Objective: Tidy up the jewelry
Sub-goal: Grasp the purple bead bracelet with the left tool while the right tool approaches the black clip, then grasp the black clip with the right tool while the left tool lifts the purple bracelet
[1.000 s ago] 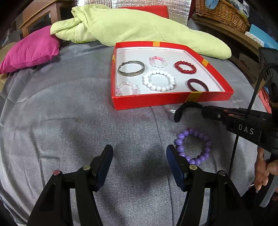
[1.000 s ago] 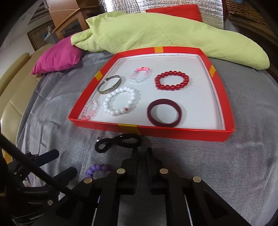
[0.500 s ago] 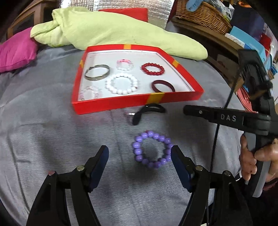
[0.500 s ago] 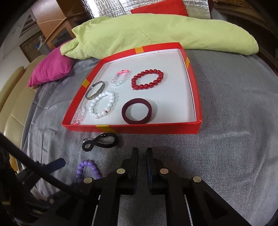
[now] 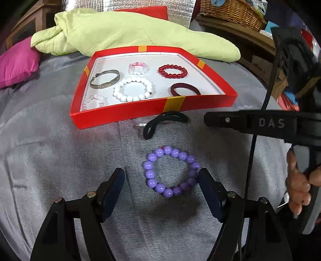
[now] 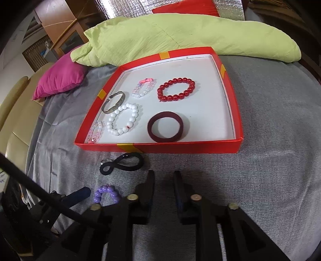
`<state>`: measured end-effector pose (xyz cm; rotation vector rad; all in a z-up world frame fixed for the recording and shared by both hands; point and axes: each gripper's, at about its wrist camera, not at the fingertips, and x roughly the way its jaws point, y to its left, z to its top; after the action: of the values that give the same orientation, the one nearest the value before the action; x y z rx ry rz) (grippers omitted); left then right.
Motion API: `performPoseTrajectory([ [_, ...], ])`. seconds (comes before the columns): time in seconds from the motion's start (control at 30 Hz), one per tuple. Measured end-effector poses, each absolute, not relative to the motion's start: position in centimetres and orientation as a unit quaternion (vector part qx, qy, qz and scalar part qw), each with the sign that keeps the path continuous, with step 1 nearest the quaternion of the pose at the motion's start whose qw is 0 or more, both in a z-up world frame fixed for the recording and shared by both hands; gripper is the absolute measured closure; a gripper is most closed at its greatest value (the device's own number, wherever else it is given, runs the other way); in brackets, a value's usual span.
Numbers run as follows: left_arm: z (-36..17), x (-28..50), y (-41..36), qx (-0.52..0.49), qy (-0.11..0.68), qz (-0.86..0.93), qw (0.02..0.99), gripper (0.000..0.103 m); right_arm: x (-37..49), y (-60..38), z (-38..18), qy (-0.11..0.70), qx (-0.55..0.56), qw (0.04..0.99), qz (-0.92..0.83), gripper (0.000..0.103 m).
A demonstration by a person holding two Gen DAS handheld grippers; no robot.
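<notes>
A purple bead bracelet (image 5: 171,172) lies on the grey cloth, between the fingers of my open left gripper (image 5: 161,179); part of it shows in the right wrist view (image 6: 107,193). A black hair tie (image 5: 163,122) (image 6: 122,163) lies just in front of the red tray (image 5: 140,109) (image 6: 180,147). The tray holds a silver bangle (image 5: 104,81), white (image 5: 132,89), pink-white (image 5: 138,68), clear pink (image 5: 93,101) and red (image 5: 173,71) bead bracelets, and a maroon band (image 5: 185,89). My right gripper (image 6: 163,176) hovers empty, jaws slightly apart, near the tray's front.
A green cushion (image 5: 130,34) lies behind the tray, a magenta pillow (image 5: 16,62) at far left. A wicker basket (image 5: 232,12) stands on a shelf at back right. A small silver ring (image 5: 140,124) lies left of the hair tie.
My left gripper has moved right and forward so the purple bracelet now sits between its fingers. My right gripper has drawn back to the right and its jaws have parted slightly.
</notes>
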<state>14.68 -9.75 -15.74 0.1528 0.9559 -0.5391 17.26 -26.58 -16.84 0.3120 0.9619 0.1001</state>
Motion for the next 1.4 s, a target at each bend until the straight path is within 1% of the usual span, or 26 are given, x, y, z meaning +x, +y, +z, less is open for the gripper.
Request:
performPoseTrajectory([
  [0.03, -15.7, 14.7, -9.6, 0.078, 0.452, -0.251, 0.853, 0.042, 17.3, -26.4, -16.8, 0.459, 0.150, 0.874, 0.050, 0.074],
  [0.07, -15.7, 14.9, -9.3, 0.084, 0.449, -0.242, 0.856, 0.049, 17.3, -26.2, -16.7, 0.458, 0.150, 0.874, 0.052, 0.073],
  [0.1, -15.6, 15.1, -8.9, 0.081, 0.449, -0.239, 0.857, 0.059, 17.4, -26.0, -16.6, 0.457, 0.150, 0.875, 0.054, 0.073],
  [0.13, -15.5, 15.3, -8.5, 0.073, 0.452, -0.238, 0.857, 0.066, 17.4, -25.8, -16.6, 0.456, 0.149, 0.875, 0.056, 0.073],
  [0.17, -15.5, 15.7, -7.9, 0.060, 0.456, -0.238, 0.856, 0.070, 17.5, -25.6, -16.6, 0.456, 0.148, 0.876, 0.058, 0.073],
  [0.2, -15.5, 15.9, -7.3, 0.052, 0.459, -0.237, 0.855, 0.077, 17.5, -25.4, -16.5, 0.456, 0.147, 0.876, 0.060, 0.073],
  [0.23, -15.5, 16.1, -7.1, 0.048, 0.461, -0.235, 0.854, 0.082, 17.6, -25.1, -16.5, 0.456, 0.146, 0.876, 0.062, 0.073],
  [0.3, -15.5, 16.4, -6.3, 0.039, 0.464, -0.233, 0.854, 0.083, 17.7, -24.6, -16.5, 0.457, 0.145, 0.875, 0.066, 0.073],
  [0.37, -15.5, 16.6, -5.9, 0.040, 0.464, -0.227, 0.855, 0.084, 17.8, -24.2, -16.4, 0.454, 0.143, 0.877, 0.069, 0.070],
  [0.43, -15.5, 16.9, -5.4, 0.034, 0.465, -0.225, 0.855, 0.086, 17.9, -23.8, -16.4, 0.448, 0.143, 0.880, 0.070, 0.061],
  [0.5, -15.5, 17.1, -4.9, 0.030, 0.466, -0.219, 0.857, 0.086, 18.1, -23.4, -16.3, 0.440, 0.143, 0.884, 0.067, 0.057],
  [0.73, -15.4, 17.3, -3.7, 0.021, 0.466, -0.215, 0.858, 0.087, 19.2, -21.6, -17.1, 0.442, 0.121, 0.886, 0.073, 0.057],
  [0.9, -15.3, 17.5, -3.3, 0.016, 0.466, -0.209, 0.859, 0.087, 18.5, -21.1, -17.0, 0.449, 0.103, 0.881, 0.103, 0.059],
  [1.03, -15.2, 17.5, -3.3, 0.014, 0.467, -0.208, 0.860, 0.087, 17.8, -21.0, -17.0, 0.466, 0.103, 0.867, 0.143, 0.059],
  [1.13, -15.2, 17.6, -3.3, 0.012, 0.468, -0.207, 0.859, 0.087, 17.4, -21.0, -16.7, 0.462, 0.083, 0.870, 0.148, 0.059],
  [1.2, -15.2, 17.6, -3.3, 0.012, 0.468, -0.207, 0.859, 0.087, 17.2, -20.9, -16.3, 0.457, 0.071, 0.874, 0.147, 0.055],
  [1.23, -15.2, 17.6, -3.3, 0.012, 0.468, -0.207, 0.859, 0.087, 17.1, -21.0, -16.1, 0.452, 0.068, 0.878, 0.144, 0.047],
  [1.3, -15.2, 17.6, -3.3, 0.012, 0.468, -0.207, 0.859, 0.087, 17.0, -20.9, -15.8, 0.442, 0.058, 0.886, 0.131, 0.034],
  [1.4, -15.2, 17.5, -3.3, 0.013, 0.468, -0.207, 0.859, 0.087, 17.4, -20.2, -15.8, 0.435, 0.038, 0.890, 0.133, 0.034],
])
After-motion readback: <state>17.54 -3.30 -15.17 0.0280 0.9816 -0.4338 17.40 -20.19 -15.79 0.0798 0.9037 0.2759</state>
